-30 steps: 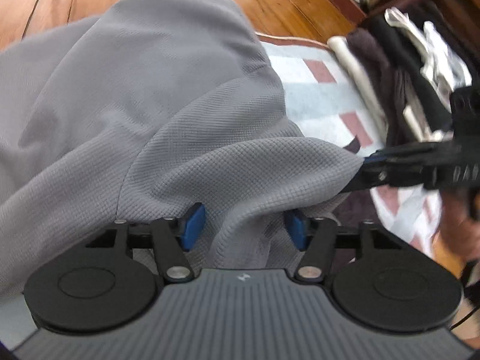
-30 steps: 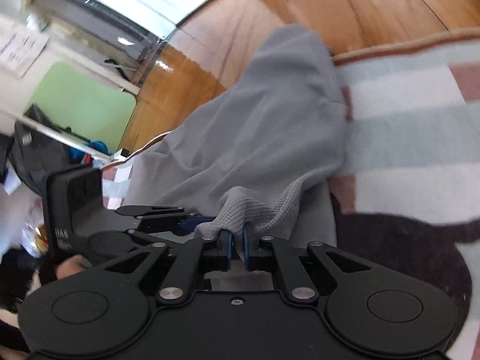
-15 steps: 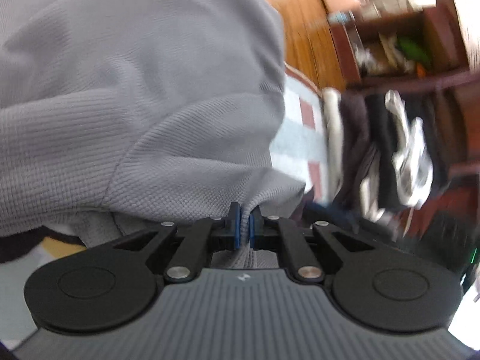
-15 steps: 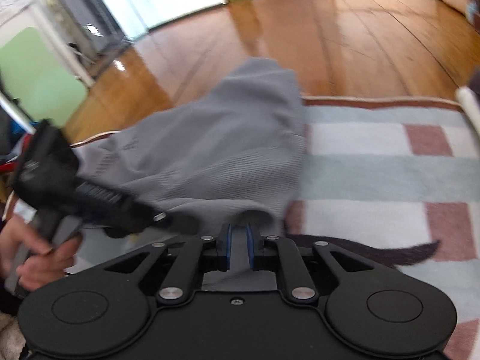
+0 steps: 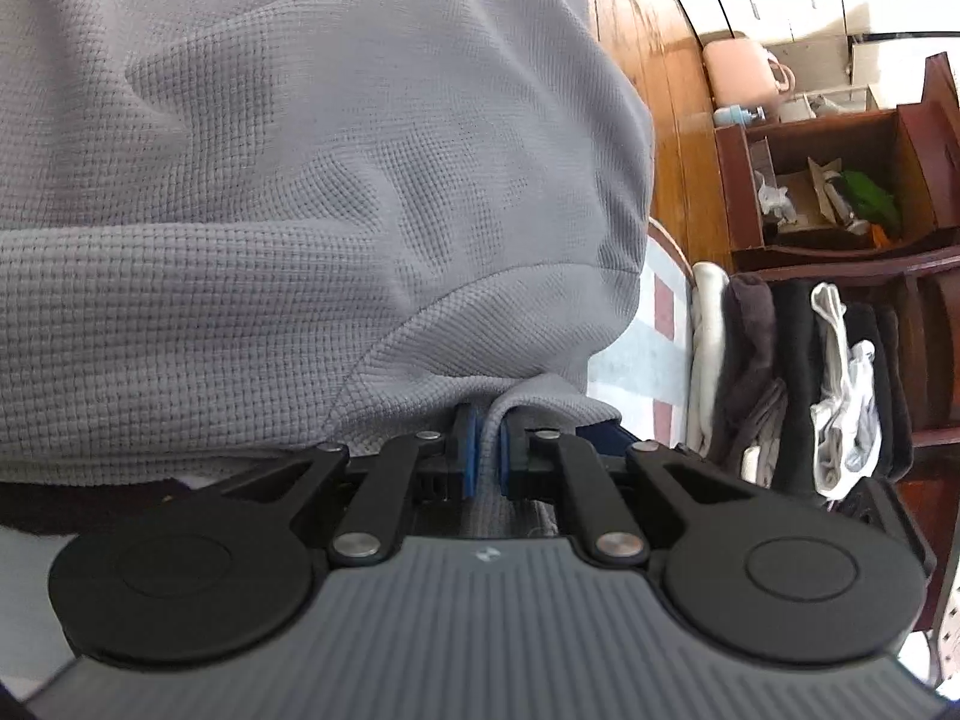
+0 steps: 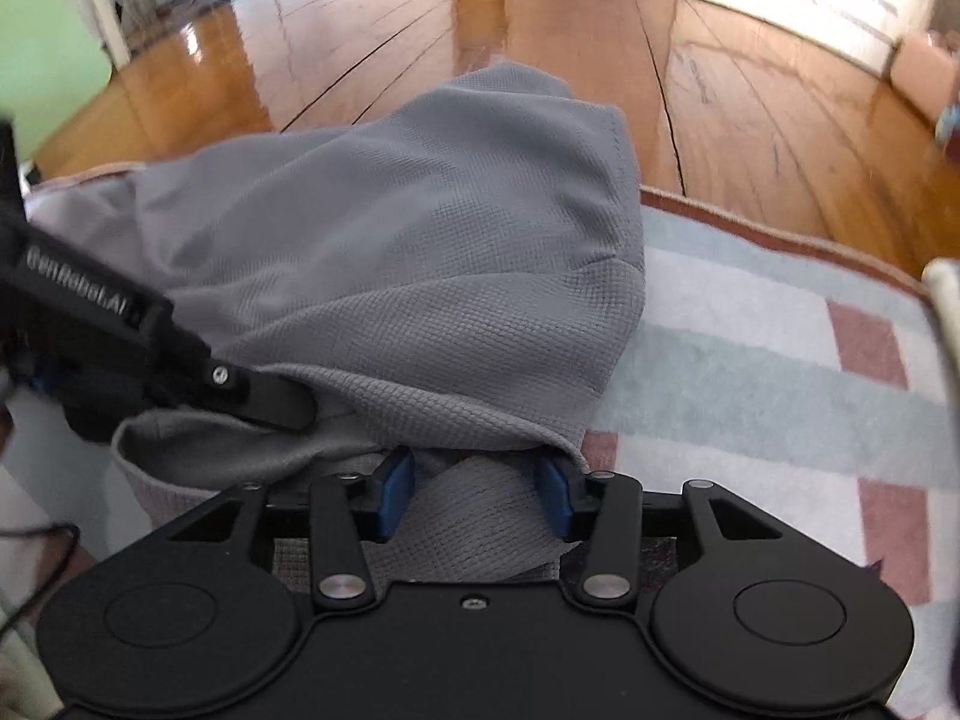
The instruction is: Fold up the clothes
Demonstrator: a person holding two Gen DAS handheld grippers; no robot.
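Left wrist view first: the left gripper [image 5: 486, 450] has its two blue pads [image 5: 469, 450] drawn close together, clamped on a thin fold of the grey garment [image 5: 336, 192], whose waffle-textured cloth bulges up and fills most of the frame above the black linkage. To the right of the cloth lies a strip of the checked rug [image 5: 648, 354], pale with reddish squares, and beyond it the wooden floor [image 5: 666, 96]. Further right a pile of folded clothes [image 5: 780, 372] in white, dark and black sits against a dark wooden shelf unit [image 5: 840, 192] with small clutter in its compartments; a pale pink object stands on the floor behind it, too blurred to name. Right wrist view: the right gripper [image 6: 474, 495] stands with its blue pads [image 6: 396, 492] spread wide apart, released, with a fold of the grey garment [image 6: 420, 252] lying loosely between them and not pinched. The garment is heaped ahead of it, partly on the checked rug [image 6: 780, 372] and partly reaching over the rug's edge onto the glossy wooden floor [image 6: 540, 18]. At the left, the left gripper [image 6: 282, 405] comes in from the side with its black finger pressed into the cloth near the hem, its body bearing white lettering.
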